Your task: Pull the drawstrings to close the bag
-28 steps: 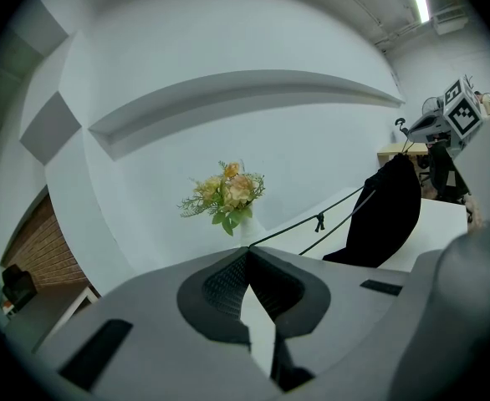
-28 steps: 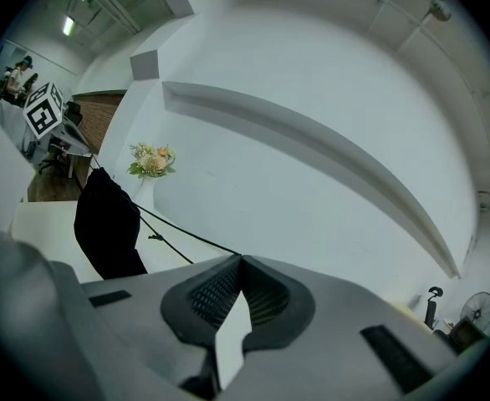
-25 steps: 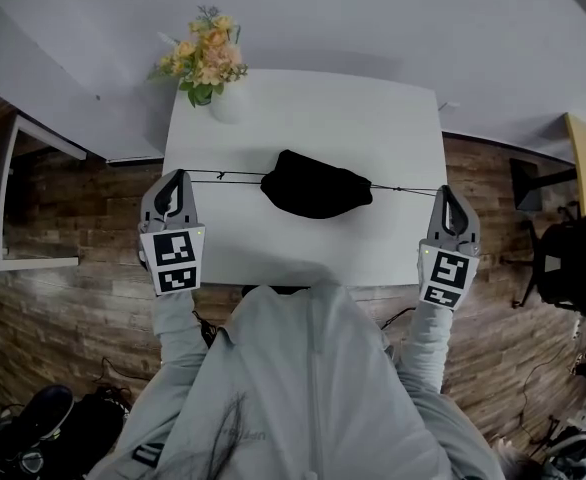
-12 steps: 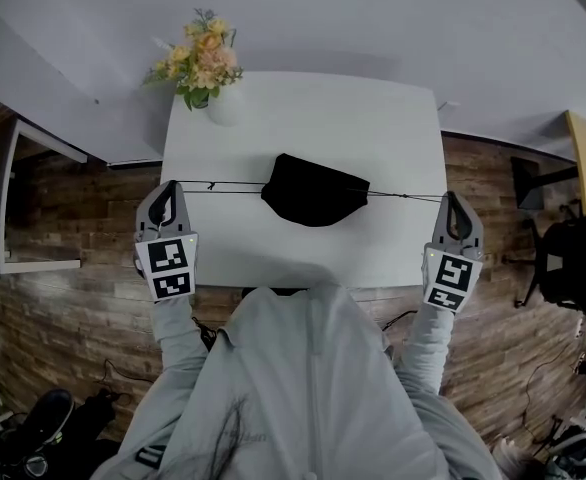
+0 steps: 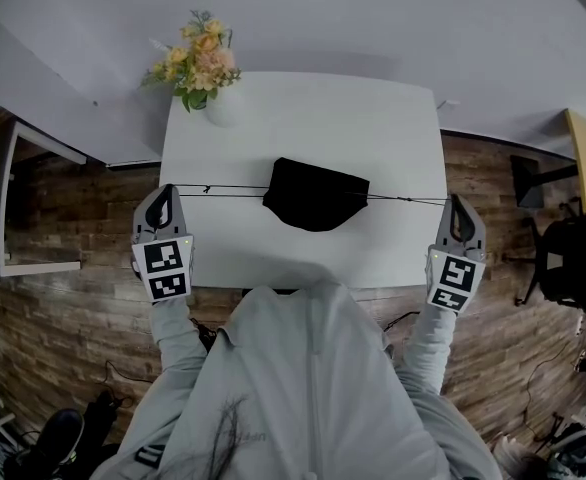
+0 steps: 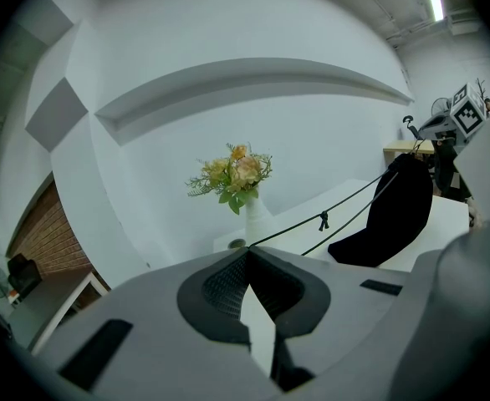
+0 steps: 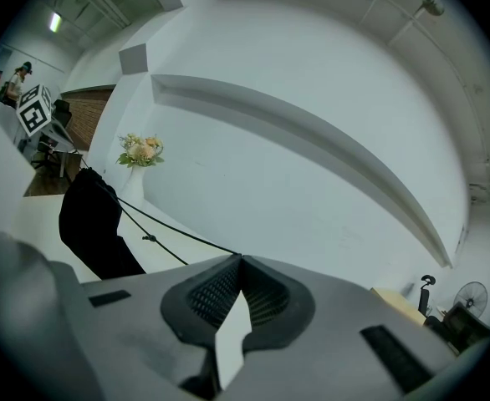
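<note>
Left gripper [image 5: 163, 189] drifted outward near white table [image 5: 303, 108] edge.

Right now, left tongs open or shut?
Shut: the left tongs are pinched together on the drawstring, which runs taut to the bag.

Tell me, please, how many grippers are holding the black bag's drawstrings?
2. The left gripper is shut on the drawstrings at the table's left edge; the right gripper is shut on them at its right edge. The bag is between them.

White table [image 5: 313, 118] on wood-plank floor [image 5: 63, 308]; flower vase [image 5: 224, 106] at its corner
</note>
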Demonstrator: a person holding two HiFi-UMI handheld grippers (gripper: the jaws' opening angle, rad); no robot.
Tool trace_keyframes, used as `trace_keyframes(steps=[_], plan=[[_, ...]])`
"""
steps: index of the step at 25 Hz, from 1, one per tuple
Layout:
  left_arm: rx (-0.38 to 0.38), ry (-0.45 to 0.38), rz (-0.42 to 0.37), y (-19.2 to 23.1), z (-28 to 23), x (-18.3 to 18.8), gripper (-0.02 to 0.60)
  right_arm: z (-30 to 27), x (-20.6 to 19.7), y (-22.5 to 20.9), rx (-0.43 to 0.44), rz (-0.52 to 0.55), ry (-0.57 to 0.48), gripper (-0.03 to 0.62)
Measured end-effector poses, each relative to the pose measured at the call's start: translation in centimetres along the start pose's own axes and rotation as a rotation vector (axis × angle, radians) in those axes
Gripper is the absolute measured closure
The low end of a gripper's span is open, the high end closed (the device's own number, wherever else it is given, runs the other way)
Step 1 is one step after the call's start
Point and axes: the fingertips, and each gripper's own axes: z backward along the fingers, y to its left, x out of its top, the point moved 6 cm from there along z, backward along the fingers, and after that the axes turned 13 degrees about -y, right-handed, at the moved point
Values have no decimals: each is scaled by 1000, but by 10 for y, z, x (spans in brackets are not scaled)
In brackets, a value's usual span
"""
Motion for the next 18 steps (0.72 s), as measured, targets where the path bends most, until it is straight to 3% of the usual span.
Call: trace_keyframes(steps=[18], plan=[[-17, 8, 3, 4, -5, -3, 558, -1, -7, -4, -4, -10, 17, 571]])
